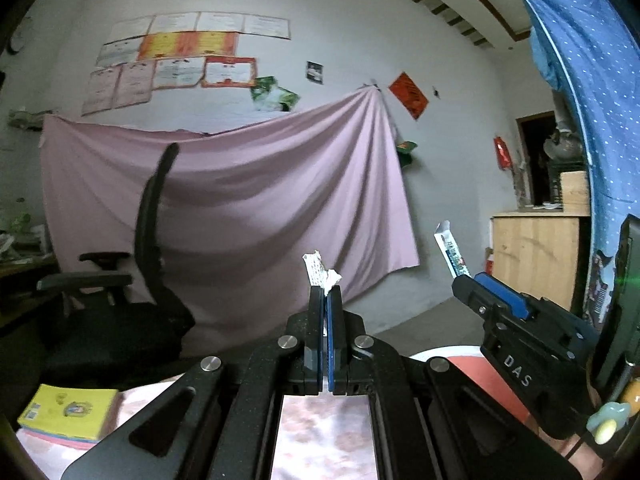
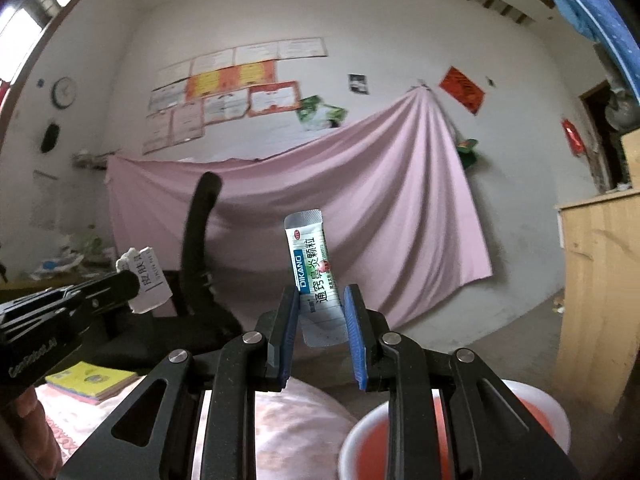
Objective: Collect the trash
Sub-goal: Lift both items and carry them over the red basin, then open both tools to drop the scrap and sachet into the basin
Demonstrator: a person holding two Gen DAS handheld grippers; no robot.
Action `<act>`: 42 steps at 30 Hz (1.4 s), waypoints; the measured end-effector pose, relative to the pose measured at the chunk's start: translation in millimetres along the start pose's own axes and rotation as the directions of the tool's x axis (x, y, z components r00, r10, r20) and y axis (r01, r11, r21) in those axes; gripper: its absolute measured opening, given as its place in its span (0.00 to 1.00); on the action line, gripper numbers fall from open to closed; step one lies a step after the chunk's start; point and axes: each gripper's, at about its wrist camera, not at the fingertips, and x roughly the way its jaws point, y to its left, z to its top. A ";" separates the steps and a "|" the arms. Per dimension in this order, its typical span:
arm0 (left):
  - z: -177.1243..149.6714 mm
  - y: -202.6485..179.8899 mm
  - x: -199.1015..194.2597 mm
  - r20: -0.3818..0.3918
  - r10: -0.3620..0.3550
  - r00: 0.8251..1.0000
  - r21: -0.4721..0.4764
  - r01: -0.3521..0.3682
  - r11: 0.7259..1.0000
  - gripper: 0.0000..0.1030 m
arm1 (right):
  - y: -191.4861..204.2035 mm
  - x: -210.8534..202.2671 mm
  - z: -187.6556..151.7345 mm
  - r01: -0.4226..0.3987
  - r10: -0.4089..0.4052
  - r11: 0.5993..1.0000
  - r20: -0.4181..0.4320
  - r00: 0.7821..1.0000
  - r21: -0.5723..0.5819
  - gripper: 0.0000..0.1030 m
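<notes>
A bed with a pink patterned cover [image 2: 280,432] fills the lower foreground. A small stack of books [image 2: 90,382], the top one yellow, lies on it at the left. Grey floor [image 2: 532,332] stretches beyond.

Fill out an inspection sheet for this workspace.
Surface: pink patterned cloth below both grippers.
Job's things: torn paper scrap; medicine sachet; white bin with red liner at lower right.
Clutter: yellow booklets.
Grippers: left gripper shut on the scrap; right gripper shut on the sachet, jaws level.
Cables: nothing seen.
Surroundings: black office chair, pink sheet on the wall, wooden cabinet.
</notes>
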 end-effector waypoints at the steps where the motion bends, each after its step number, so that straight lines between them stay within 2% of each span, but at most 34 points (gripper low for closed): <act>1: 0.2 -7.9 2.4 -0.001 -0.010 1.000 0.006 0.010 1.000 0.00 | -7.1 0.5 0.7 0.011 -0.011 1.000 -0.004 1.000 0.011 0.21; 5: -2.8 -33.9 14.9 -0.016 -0.051 0.999 0.027 0.051 0.998 0.00 | -27.5 0.1 2.4 0.052 -0.051 0.997 -0.015 0.999 0.050 0.21; 11: -11.5 -53.1 34.1 -0.050 -0.094 0.994 0.041 0.096 0.995 0.00 | -53.4 3.4 1.8 0.103 -0.097 0.987 -0.052 0.994 0.120 0.22; 19: -18.5 -56.6 53.9 -0.117 -0.151 0.982 -0.021 0.150 0.989 0.00 | -74.0 12.3 -4.9 0.169 -0.146 0.970 -0.135 0.980 0.176 0.22; 27: -18.7 -59.7 79.8 -0.215 -0.237 0.947 -0.121 0.216 0.969 0.00 | -80.7 20.7 -15.3 0.214 -0.174 0.961 -0.219 0.960 0.174 0.22; 35: -21.3 -42.5 105.9 -0.320 -0.314 0.894 -0.281 0.227 0.933 0.06 | -88.1 23.6 -21.1 0.238 -0.184 0.953 -0.268 0.946 0.186 0.22; 39: -19.8 -34.2 109.1 -0.337 -0.327 0.883 -0.329 0.215 0.920 0.17 | -89.5 24.8 -22.1 0.242 -0.183 0.951 -0.280 0.942 0.191 0.22; 42: -16.8 -28.7 108.1 -0.338 -0.329 0.882 -0.343 0.210 0.915 0.18 | -88.6 26.3 -21.3 0.242 -0.183 0.951 -0.286 0.941 0.190 0.22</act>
